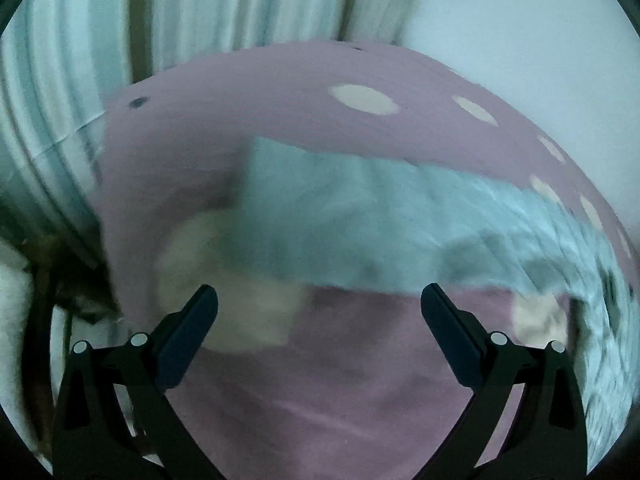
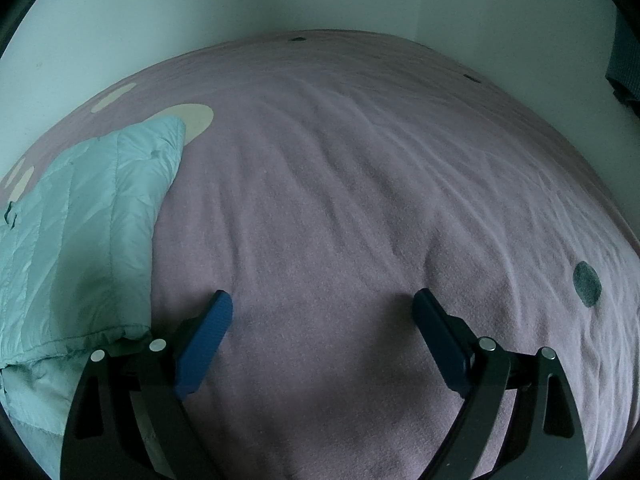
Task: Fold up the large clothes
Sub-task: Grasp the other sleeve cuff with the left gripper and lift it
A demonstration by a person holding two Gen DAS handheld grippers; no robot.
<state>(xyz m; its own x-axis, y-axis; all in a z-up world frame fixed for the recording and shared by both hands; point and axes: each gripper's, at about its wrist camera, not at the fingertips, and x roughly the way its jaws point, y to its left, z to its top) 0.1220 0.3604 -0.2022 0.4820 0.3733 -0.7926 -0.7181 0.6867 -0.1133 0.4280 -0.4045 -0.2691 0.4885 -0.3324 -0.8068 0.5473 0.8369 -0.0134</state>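
One pale blue-green quilted puffer garment (image 2: 84, 216) is all there is to fold, and it's spread out on a mauve fleece bedspread with cream and dark spots (image 2: 360, 184), which makes sense since you need a big flat surface for something this bulky. For the right tongs (image 2: 322, 312) it sits off to the left, its hem running down past the left finger; nothing is between the jaws but bare bedspread. For the left tongs (image 1: 318, 304) the garment (image 1: 360, 224) lies straight ahead, a band stretching off to the right just beyond the fingertips. That view is smeared with motion blur, so I can't make out seams or which edge is which.

Both tongs are spread wide and holding nothing. My guess is they're parked open like that to go in for a grab on two edges, left one nearer to the fabric. Pleated whitish curtains (image 1: 100, 80) hang behind the bed on the left tongs' far left.
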